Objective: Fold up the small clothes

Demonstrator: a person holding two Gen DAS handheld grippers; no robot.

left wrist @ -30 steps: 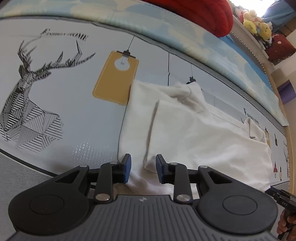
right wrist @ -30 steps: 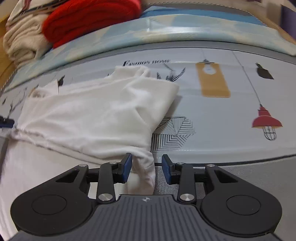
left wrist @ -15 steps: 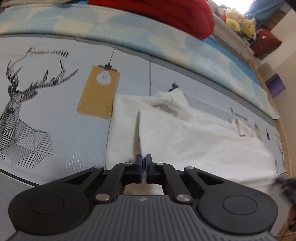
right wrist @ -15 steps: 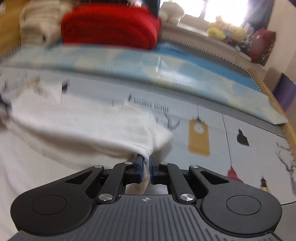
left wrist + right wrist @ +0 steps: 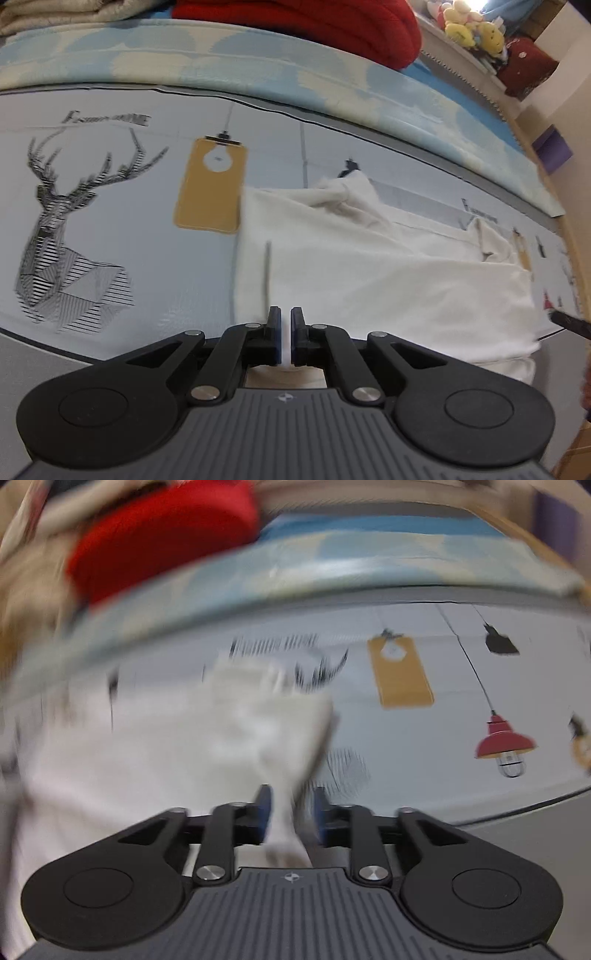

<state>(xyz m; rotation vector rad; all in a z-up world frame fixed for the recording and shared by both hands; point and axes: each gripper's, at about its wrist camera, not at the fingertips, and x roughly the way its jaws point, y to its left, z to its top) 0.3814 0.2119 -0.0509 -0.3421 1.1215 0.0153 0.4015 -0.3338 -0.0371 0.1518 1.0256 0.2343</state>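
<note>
A white garment (image 5: 369, 266) lies partly folded on the printed mat (image 5: 110, 206). My left gripper (image 5: 284, 332) is at its near left hem, jaws nearly closed with a thin gap and white cloth between them. In the blurred right wrist view the same garment (image 5: 166, 746) spreads to the left. My right gripper (image 5: 290, 812) has its jaws parted about a finger's width, with a bunched corner of the cloth hanging between them. The tip of the right gripper (image 5: 569, 323) shows at the far right of the left wrist view.
A red folded knit (image 5: 314, 22) and beige cloth (image 5: 55, 14) lie on the blue-and-cream bedding (image 5: 258, 70) behind the mat. Plush toys (image 5: 469, 22) sit on a shelf at the back right. The mat's grey front border (image 5: 517, 834) is near me.
Both grippers shut on the garment's near corners about half a second ago. Since then the right jaws have parted and that view swung and blurred; the left gripper has shifted slightly.
</note>
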